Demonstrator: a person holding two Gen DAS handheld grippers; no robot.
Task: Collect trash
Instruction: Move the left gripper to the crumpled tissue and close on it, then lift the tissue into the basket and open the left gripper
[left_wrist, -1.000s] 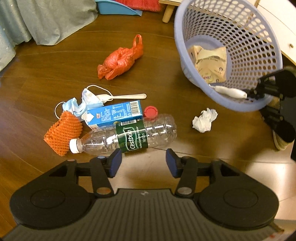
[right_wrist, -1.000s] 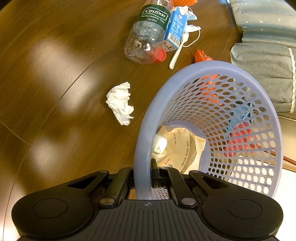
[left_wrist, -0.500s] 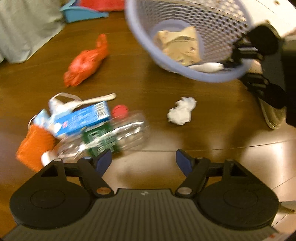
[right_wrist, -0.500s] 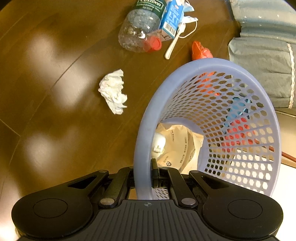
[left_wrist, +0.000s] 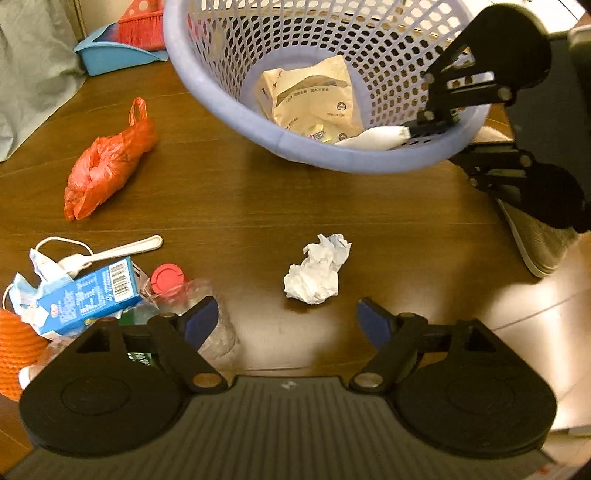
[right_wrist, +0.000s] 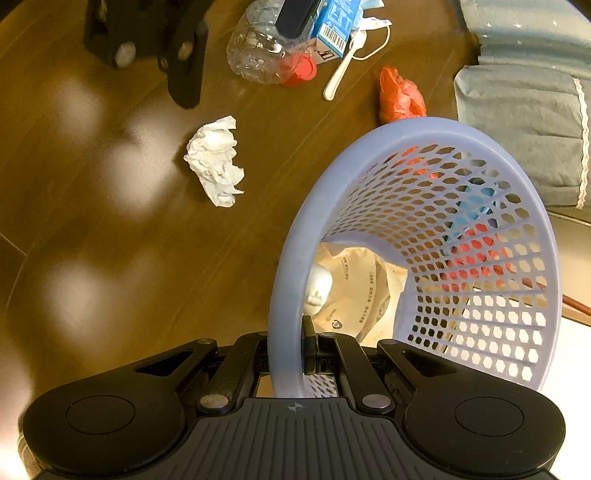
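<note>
Your left tongs (left_wrist: 288, 317) gape wide just below the crumpled tissue (left_wrist: 316, 271) at frame centre on the floor; it's light and soft, so pinch its bulk. Your right tongs (right_wrist: 295, 350) stay-free clamp the basket (right_wrist: 286, 258) rim.

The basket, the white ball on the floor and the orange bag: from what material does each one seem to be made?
The basket looks like moulded plastic, matt lilac: a smooth rim and regular punched holes. The white ball appears to be crumpled tissue or paper, matt, with soft irregular creases. The orange bag seems thin plastic film, slightly glossy and wrinkled, with a loop handle.
</note>
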